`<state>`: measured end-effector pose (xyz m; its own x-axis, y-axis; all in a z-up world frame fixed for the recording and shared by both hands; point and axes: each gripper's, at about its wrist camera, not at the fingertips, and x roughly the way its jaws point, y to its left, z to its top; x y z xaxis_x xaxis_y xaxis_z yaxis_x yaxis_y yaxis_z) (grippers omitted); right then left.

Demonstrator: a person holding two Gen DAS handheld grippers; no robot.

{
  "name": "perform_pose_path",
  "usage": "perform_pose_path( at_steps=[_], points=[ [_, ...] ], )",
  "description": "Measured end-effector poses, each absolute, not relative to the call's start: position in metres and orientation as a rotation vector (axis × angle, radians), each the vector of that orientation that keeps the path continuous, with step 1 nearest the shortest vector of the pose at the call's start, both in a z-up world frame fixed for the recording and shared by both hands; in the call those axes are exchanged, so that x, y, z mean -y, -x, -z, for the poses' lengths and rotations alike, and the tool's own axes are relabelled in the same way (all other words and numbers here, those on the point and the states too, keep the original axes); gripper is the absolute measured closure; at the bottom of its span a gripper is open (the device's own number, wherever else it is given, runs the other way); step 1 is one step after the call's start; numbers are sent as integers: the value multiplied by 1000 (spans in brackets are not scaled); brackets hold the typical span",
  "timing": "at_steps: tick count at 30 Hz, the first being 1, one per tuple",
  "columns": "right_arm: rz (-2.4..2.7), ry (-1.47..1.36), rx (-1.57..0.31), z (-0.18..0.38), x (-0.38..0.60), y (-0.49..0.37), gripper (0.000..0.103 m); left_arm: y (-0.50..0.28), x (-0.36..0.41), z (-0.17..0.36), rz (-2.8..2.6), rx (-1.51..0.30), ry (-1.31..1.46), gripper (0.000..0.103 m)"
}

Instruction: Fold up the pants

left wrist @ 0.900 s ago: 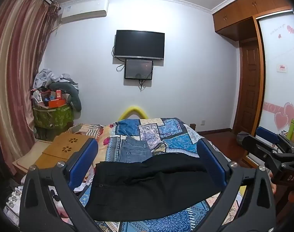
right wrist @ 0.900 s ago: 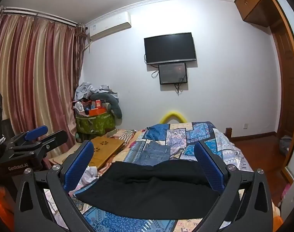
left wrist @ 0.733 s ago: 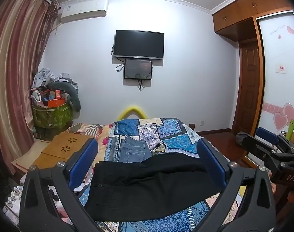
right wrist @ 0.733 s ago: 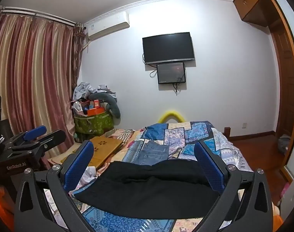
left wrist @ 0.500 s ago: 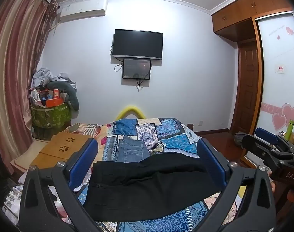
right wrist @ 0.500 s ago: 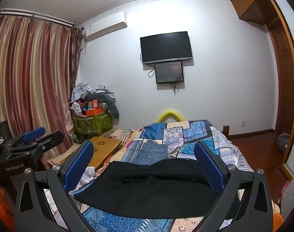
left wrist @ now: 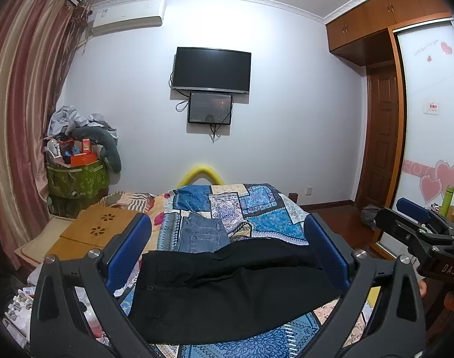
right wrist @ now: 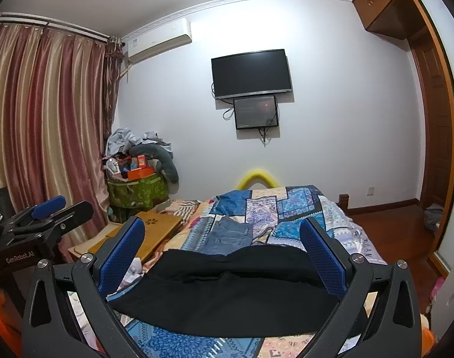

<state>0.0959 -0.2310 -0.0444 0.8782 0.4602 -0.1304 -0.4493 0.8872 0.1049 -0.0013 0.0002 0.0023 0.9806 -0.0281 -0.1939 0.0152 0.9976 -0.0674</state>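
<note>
Black pants point(left wrist: 227, 286) are lying spread on the patchwork bed point(left wrist: 265, 208) at 6 o'clock, ready for folding. Left gripper point(left wrist: 227, 253) and right gripper point(right wrist: 224, 253) are hovering wide, holding nothing, lining up.

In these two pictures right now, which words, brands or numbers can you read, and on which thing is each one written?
"DAS": on the right hand-held gripper, seen from the left wrist.
"GenRobot.AI": on the left hand-held gripper, seen from the right wrist.
Script line on the wardrobe door: too blurred to read.
Blue label on the air conditioner: too small to read.
</note>
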Motion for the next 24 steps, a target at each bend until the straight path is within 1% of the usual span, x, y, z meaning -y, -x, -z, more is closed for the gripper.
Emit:
perform_pose_path(
  at_steps=[24],
  points=[
    [-466,-79,-153,42,235,-97,0,-1,6,-2,30,-201,66,0]
  ],
)
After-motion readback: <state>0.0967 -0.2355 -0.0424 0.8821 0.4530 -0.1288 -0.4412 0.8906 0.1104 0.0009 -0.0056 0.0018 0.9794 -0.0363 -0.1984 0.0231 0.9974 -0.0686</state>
